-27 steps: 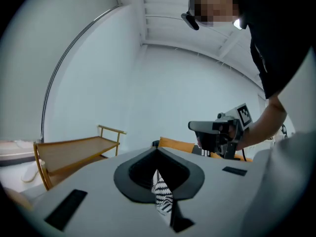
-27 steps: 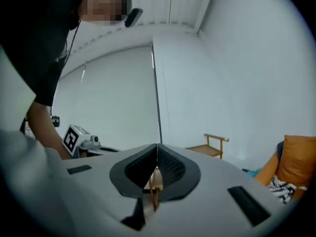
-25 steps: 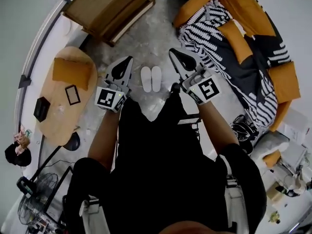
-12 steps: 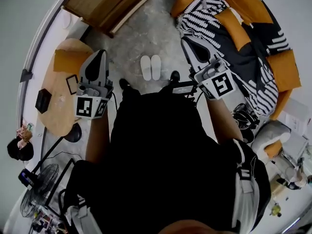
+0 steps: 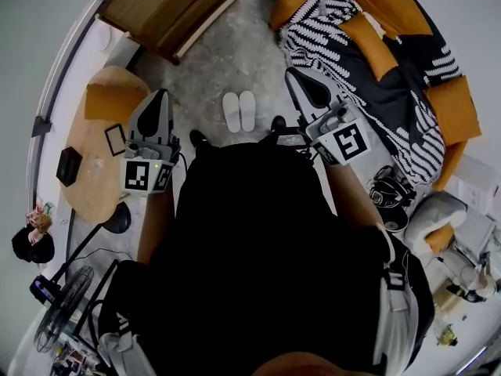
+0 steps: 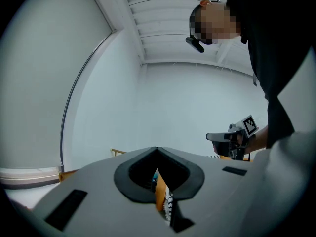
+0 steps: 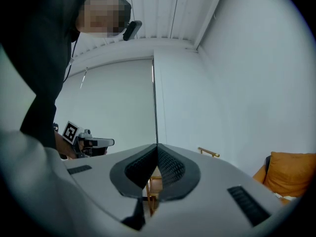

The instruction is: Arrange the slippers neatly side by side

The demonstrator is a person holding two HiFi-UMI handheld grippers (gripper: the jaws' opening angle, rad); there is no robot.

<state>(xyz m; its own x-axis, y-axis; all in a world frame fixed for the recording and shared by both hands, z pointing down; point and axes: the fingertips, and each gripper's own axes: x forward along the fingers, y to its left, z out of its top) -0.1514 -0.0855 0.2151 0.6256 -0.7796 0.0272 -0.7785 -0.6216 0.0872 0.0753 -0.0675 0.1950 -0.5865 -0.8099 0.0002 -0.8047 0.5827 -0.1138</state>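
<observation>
Slippers: flat white pair of slippers (image 5: 239, 110), touching side by side, far between the grippers;
Left gripper (image 5: 162, 96): jaws together, empty;
Right gripper (image 5: 293, 77): jaws together, empty

The left gripper (image 5: 160, 100) and right gripper (image 5: 297, 80) point forward, level and well apart, fingers (image 6: 129, 174) pressed together, empty.

Even, soft indoor light, faint shadows; strong fisheye bending and dark vignetted corners throughout
</observation>
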